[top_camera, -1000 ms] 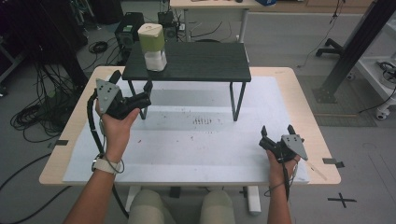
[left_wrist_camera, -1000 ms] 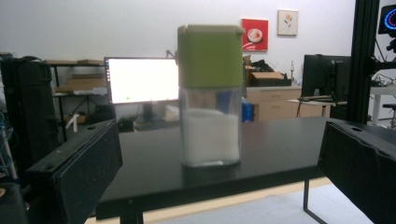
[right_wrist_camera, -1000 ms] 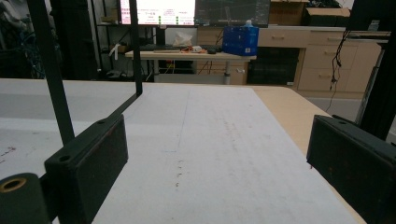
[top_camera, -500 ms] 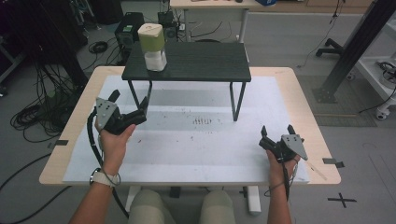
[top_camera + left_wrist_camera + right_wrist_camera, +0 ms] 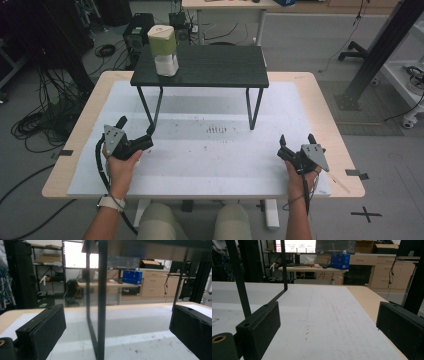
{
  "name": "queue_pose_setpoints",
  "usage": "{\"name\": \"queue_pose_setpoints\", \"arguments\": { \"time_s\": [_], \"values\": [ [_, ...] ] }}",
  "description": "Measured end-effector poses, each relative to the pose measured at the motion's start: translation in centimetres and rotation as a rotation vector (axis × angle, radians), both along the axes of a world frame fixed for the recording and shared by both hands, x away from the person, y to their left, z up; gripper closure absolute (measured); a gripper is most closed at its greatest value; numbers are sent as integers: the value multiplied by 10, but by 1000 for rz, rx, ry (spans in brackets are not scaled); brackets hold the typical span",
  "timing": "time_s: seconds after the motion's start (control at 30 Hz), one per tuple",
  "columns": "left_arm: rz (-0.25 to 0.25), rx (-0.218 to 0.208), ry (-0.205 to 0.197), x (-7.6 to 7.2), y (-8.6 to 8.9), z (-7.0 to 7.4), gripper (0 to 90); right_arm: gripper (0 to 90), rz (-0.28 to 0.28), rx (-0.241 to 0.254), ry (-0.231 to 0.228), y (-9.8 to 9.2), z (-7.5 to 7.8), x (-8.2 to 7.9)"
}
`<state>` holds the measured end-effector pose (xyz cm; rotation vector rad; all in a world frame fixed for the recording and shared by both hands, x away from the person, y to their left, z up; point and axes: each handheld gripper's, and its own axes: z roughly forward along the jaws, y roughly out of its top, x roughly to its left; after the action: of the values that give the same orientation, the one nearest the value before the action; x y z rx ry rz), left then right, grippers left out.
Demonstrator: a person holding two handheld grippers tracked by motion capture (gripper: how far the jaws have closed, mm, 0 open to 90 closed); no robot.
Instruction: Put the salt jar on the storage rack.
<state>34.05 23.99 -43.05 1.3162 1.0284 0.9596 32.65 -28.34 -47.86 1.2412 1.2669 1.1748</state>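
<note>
Container (image 5: 163, 49): green-and-white, upright on left end of black stand (image 5: 210, 65), well apart from both hands | likely light, rigid, smooth plastic; grasp lower white body from sides | left gripper (image 5: 134, 134) fingers apart, near stand leg; right gripper (image 5: 297, 143) fingers apart, empty | desk (image 5: 210, 165) white-covered, scuffed; lab room, cables.

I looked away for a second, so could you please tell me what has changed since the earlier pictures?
The left gripper has drawn back from the small black table toward the person, open and empty. The right gripper, the table and the container on it stayed put.
</note>
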Motion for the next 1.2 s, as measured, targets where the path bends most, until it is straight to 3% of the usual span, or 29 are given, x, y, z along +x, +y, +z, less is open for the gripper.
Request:
{"name": "queue_pose_setpoints", "arguments": {
  "time_s": [0.47,0.83,0.97,1.2],
  "values": [
    [20,16,40,0,3,-25,11,56,0,0,0,0,0,0],
    [25,22,48,-1,3,-29,13,56,1,0,-1,0,0,0],
    [29,5,60,0,5,-29,12,56,1,1,-1,0,0,0],
    [32,32,9,-4,2,-31,12,56,2,2,-1,0,0,0]
  ]
}}
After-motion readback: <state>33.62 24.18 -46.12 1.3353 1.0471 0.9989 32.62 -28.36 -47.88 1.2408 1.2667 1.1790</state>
